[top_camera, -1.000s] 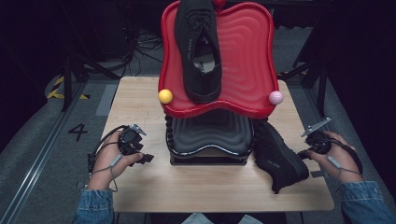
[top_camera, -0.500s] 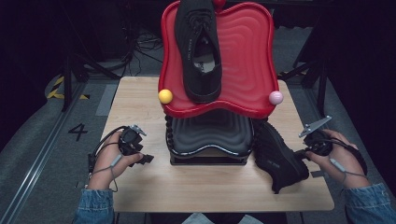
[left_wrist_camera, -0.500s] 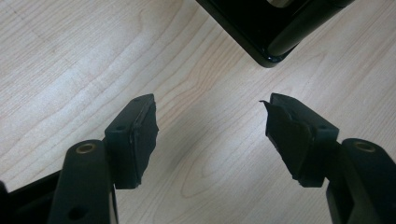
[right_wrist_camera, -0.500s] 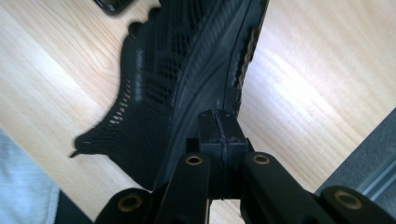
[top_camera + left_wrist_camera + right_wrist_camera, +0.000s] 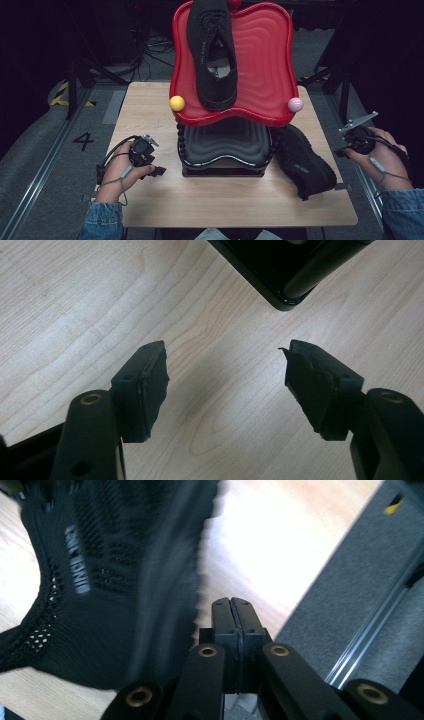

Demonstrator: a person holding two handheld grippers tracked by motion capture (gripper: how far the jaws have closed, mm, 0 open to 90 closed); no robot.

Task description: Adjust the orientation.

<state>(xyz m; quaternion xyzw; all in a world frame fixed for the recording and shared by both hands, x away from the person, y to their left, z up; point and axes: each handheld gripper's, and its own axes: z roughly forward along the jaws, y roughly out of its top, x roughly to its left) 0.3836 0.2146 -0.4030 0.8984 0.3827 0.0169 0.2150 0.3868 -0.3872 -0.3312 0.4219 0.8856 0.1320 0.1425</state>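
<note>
My right gripper (image 5: 233,605) has its jaws pressed flat together with nothing between them, just off the table's right edge. The black shoe (image 5: 305,161) lies on the wooden table (image 5: 150,120) close beside it, its knit side near my closed tips. My left gripper (image 5: 225,385) hangs over bare wood with jaws wide apart and empty. Between my two hands stands the black stand (image 5: 225,150), crowded against the shoe, carrying a red tray (image 5: 265,60) with a second shoe (image 5: 214,50), a yellow ball (image 5: 177,103) and a pink ball (image 5: 295,104).
</note>
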